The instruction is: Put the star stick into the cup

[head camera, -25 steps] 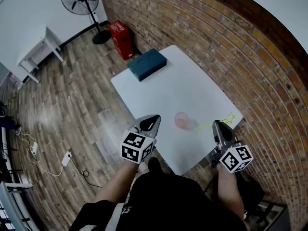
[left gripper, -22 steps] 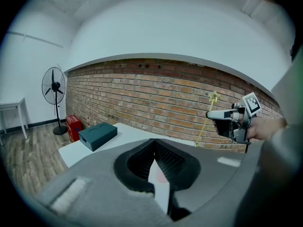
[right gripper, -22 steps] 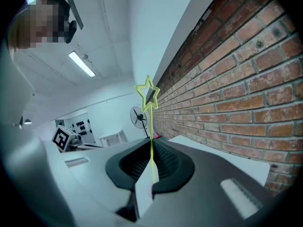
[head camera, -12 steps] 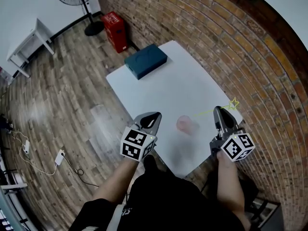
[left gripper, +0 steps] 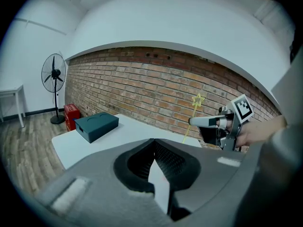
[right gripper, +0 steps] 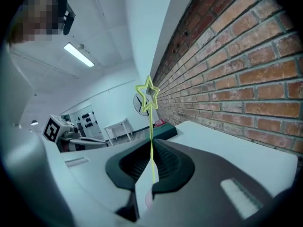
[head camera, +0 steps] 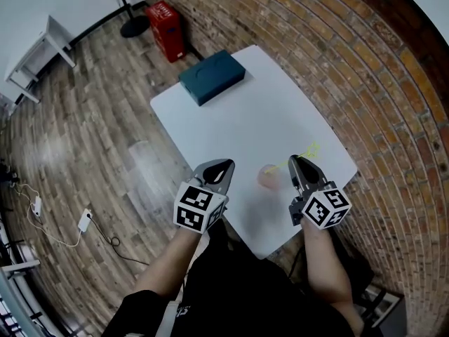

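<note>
Right claw [head camera: 295, 162] grips the star stick [right gripper: 151, 138] just beside the cup [head camera: 267, 177]; left claw [head camera: 222, 166] is closed, empty. Next, the stick's end likely needs lowering into the cup.

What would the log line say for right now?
right gripper: shut on star stick | left gripper: shut, empty | cup: on table, near stick
</note>
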`<act>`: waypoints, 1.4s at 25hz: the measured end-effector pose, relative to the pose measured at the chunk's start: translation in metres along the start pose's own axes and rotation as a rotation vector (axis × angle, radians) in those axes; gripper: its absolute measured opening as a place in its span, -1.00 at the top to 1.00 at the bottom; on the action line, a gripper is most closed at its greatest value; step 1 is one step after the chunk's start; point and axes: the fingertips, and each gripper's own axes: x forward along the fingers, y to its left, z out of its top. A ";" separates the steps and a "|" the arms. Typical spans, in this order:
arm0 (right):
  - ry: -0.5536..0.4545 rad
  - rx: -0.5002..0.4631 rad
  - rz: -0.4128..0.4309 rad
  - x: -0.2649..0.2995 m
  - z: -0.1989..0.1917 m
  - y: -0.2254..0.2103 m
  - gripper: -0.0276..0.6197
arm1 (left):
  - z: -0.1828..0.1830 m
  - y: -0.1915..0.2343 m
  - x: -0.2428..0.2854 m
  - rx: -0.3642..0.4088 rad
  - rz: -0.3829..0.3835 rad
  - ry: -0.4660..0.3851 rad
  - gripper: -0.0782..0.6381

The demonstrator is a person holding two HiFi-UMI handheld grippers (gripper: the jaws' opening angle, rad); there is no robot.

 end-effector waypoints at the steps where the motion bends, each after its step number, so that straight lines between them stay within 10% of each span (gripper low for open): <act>1: 0.018 -0.009 -0.003 0.002 -0.010 -0.001 0.87 | -0.003 0.001 0.000 -0.005 0.003 0.004 0.76; 35: 0.244 0.186 0.039 0.026 -0.106 -0.023 0.62 | -0.027 -0.017 -0.038 -0.056 0.064 0.033 0.76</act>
